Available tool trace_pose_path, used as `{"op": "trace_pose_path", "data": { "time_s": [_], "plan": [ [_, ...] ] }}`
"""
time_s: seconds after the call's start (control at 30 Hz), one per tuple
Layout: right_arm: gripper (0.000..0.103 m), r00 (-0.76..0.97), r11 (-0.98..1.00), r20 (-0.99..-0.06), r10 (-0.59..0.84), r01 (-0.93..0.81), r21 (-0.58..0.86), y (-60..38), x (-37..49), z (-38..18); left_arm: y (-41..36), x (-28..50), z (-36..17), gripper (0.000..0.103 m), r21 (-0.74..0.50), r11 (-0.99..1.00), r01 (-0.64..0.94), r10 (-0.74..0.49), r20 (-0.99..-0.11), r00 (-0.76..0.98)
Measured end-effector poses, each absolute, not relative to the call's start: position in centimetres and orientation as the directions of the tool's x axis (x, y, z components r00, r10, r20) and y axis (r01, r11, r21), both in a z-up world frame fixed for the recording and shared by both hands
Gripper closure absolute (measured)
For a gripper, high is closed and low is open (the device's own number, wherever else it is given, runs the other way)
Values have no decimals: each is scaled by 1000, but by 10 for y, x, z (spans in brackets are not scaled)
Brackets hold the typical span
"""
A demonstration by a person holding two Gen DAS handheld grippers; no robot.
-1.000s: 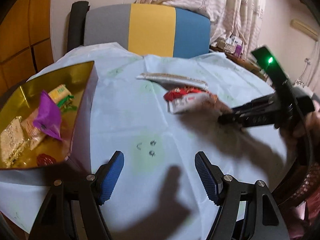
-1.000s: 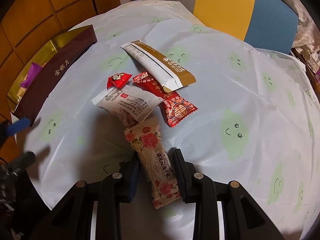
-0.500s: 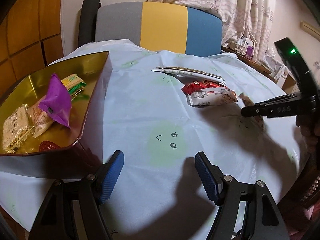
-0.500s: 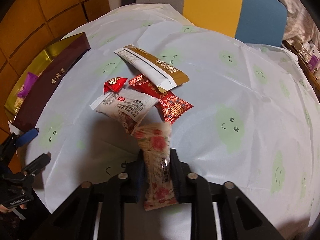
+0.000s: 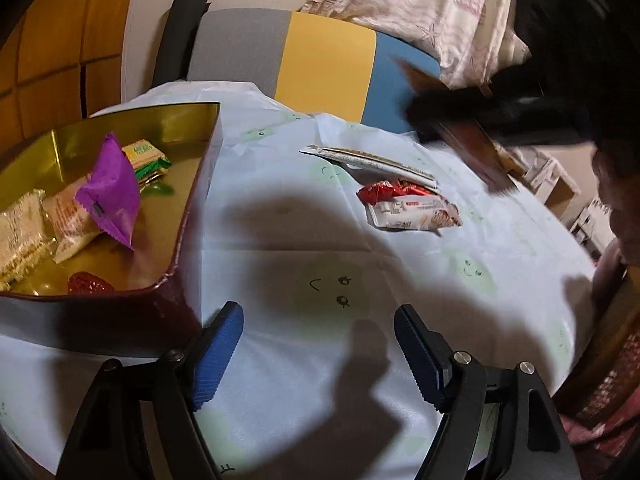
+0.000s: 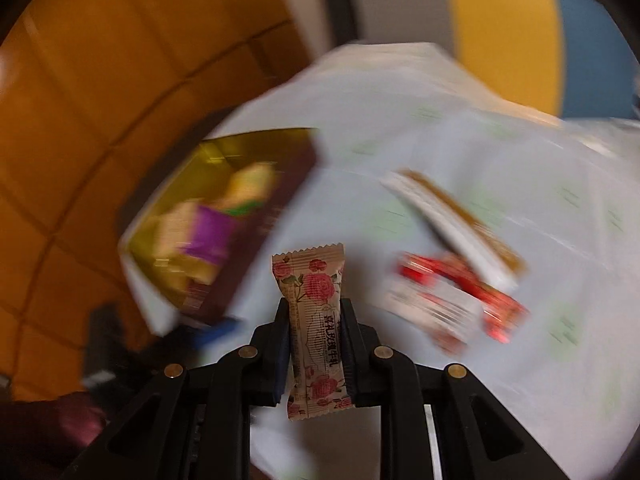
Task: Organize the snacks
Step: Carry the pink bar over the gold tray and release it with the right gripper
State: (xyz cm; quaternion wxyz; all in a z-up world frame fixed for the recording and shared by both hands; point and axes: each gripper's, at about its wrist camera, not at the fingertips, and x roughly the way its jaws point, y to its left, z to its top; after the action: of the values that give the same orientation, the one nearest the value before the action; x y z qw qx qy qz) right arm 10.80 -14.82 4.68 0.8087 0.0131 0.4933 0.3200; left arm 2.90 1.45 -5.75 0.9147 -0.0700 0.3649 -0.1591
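My right gripper [image 6: 314, 312] is shut on a beige rose-print snack bar [image 6: 310, 280] and holds it upright in the air, above the table. The left wrist view shows the same gripper as a dark blur [image 5: 452, 108] at the upper right. The gold-lined box [image 5: 200, 208] stands at the left with a purple packet [image 5: 110, 192], a green-yellow packet [image 5: 146, 158] and crackers [image 5: 20, 232] inside. My left gripper [image 5: 316, 316] hovers low over the tablecloth beside the box; its jaws are opening and nothing is between them. A white packet [image 5: 412, 214], a red candy [image 5: 380, 192] and a long sachet [image 5: 368, 160] lie mid-table.
A pale tablecloth [image 5: 280, 240] with green smiley faces covers the round table. A grey, yellow and blue chair [image 5: 324, 68] stands behind it, with a curtain [image 5: 420, 12] at the back right and wooden wall panels [image 5: 60, 40] at the left.
My right gripper shut on the rose-print bar, lifted it off the table and swung left toward the box. The left gripper has crept closer to the box.
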Motion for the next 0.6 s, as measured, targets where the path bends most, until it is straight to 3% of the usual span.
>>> {"op": "trace_pose_path", "data": {
  "time_s": [0.13, 0.3, 0.6],
  "plan": [
    [81, 180, 672, -749, 637, -605, 426, -91, 124, 58, 19, 31, -57, 26, -276, 930, 243, -366, -636, 680],
    [81, 116, 616, -742, 660, -648, 448, -37, 144, 59, 20, 30, -58, 26, -282, 927, 247, -374, -631, 680],
    [67, 110, 655, -747, 655, -576, 489, -21, 169, 34, 20, 30, -59, 26, -280, 927, 248, -373, -630, 681]
  ]
}}
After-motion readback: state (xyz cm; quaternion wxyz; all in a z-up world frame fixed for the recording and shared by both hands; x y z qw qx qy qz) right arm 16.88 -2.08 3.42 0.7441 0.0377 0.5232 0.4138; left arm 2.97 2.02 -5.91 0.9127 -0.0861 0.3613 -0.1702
